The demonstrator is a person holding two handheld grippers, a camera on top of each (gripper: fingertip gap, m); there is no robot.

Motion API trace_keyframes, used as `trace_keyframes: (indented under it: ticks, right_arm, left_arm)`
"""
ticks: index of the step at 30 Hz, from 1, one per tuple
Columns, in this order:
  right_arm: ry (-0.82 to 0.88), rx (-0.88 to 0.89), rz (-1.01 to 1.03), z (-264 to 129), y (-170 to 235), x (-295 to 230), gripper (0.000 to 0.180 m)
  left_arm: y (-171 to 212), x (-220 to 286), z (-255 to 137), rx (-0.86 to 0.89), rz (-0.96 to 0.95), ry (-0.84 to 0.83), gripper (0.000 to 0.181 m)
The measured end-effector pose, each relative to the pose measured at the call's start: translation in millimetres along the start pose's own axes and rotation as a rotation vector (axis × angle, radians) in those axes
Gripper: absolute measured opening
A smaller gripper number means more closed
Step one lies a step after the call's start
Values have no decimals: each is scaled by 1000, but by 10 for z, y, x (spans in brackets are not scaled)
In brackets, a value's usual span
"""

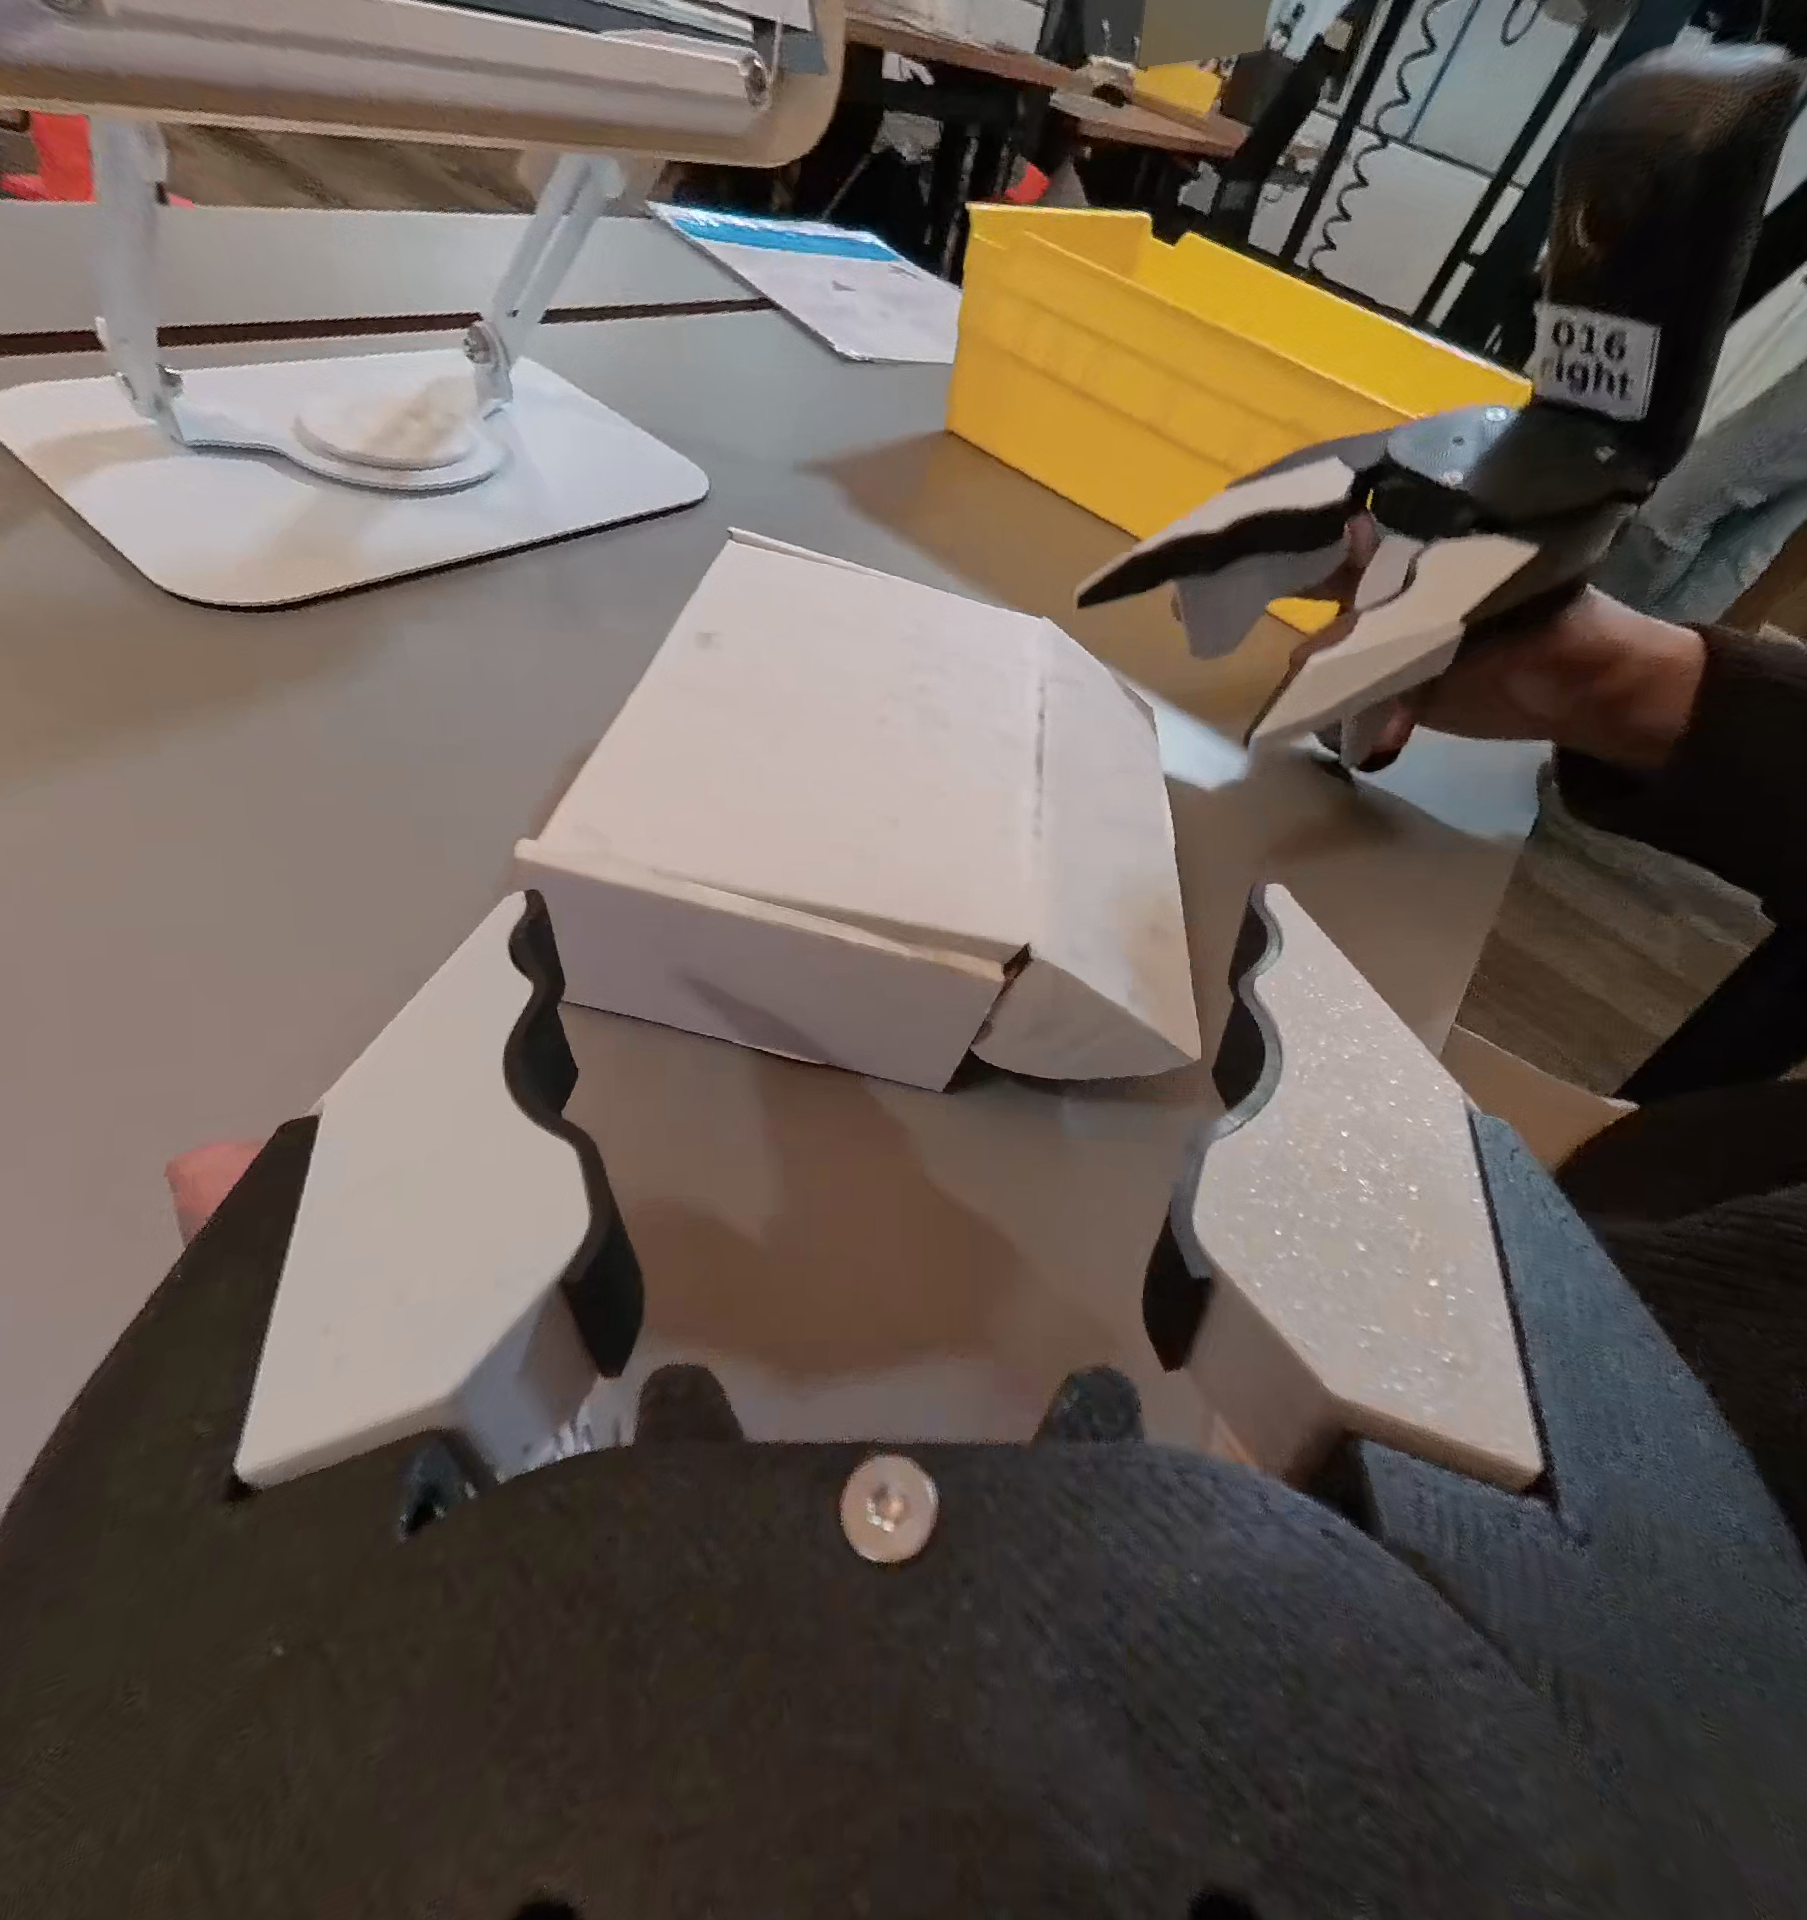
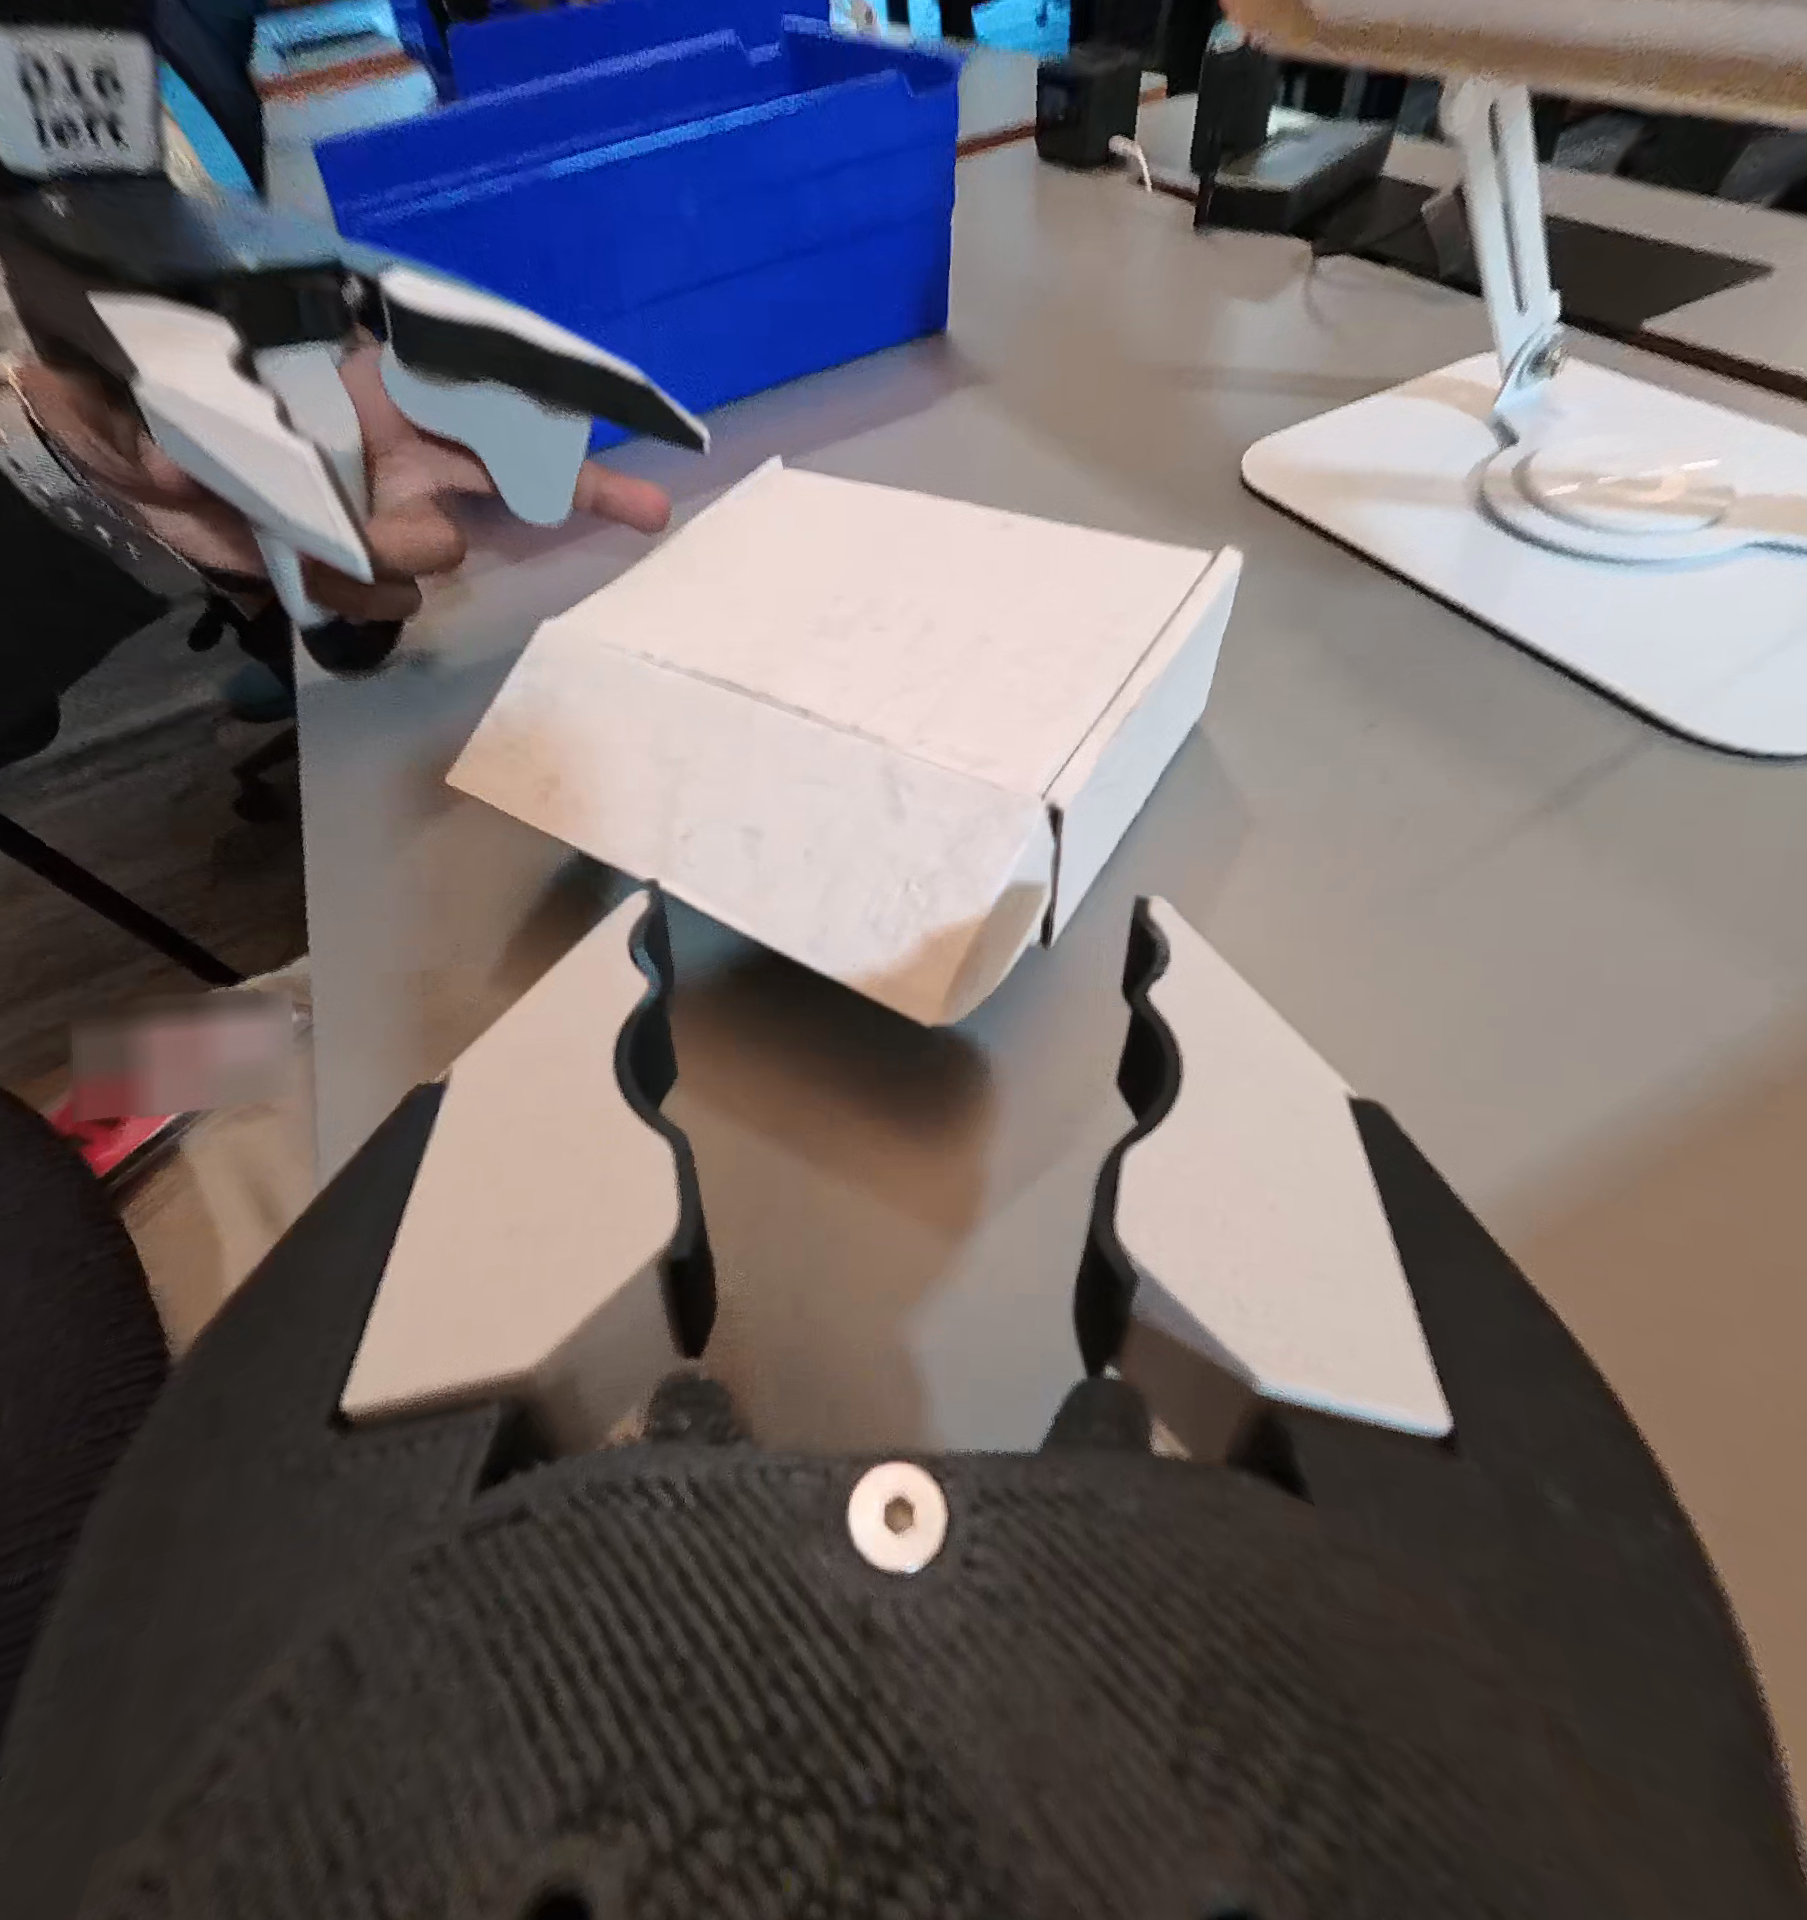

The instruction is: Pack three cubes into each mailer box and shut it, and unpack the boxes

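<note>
- Your left tongs [image 1: 883, 997] are spread and grip nothing; the white box [image 1: 857, 800] sits on the table just ahead of their tips.
- Your right tongs [image 2: 899, 997] are spread too and empty, with the same box [image 2: 878, 727] just past their tips, its front flap sticking out, not tucked in.
- The box lies between the two tongs; neither touches it.
- The grey table [image 1: 203, 831] is matte and smooth, with a dark seam running across it beyond the left tongs.
- A white stand [image 1: 338, 468] rests on the table beyond the box.
- A yellow bin [image 1: 1190, 364] stands past the box on your right-tong side, a blue bin [image 2: 670, 208] on your left-tong side.
- Further desks and cables fill the room behind.
</note>
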State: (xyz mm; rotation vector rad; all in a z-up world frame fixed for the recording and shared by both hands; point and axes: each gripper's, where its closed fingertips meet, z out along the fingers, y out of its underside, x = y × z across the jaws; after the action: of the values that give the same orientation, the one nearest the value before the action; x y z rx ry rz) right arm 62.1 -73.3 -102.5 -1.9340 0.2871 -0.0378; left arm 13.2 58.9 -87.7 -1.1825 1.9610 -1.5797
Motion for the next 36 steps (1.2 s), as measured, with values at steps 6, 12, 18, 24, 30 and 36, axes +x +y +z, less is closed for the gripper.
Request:
trace_keyframes:
  ticks: [6,12,18,24,30,36]
  right_arm:
    - [-122,21,73,59,-66,43,104]
    - [-188,-1,61,208,-120,159,102]
    - [-225,-87,34,328,-31,118,104]
    - [-225,-98,19,330,-10,96,102]
    - [-184,-11,68,349,-168,248,99]
    - [-203,91,104,362,-355,325,101]
  left_arm:
    - [317,-53,181,-200,62,-67,131]
    - [448,22,241,-286,77,-55,136]
    - [491,11,216,-345,37,-96,138]
    - [580,318,63,-309,-84,-97,114]
    - [559,417,194,-282,-226,-111,60]
    - [465,468,154,-246,-291,-73,58]
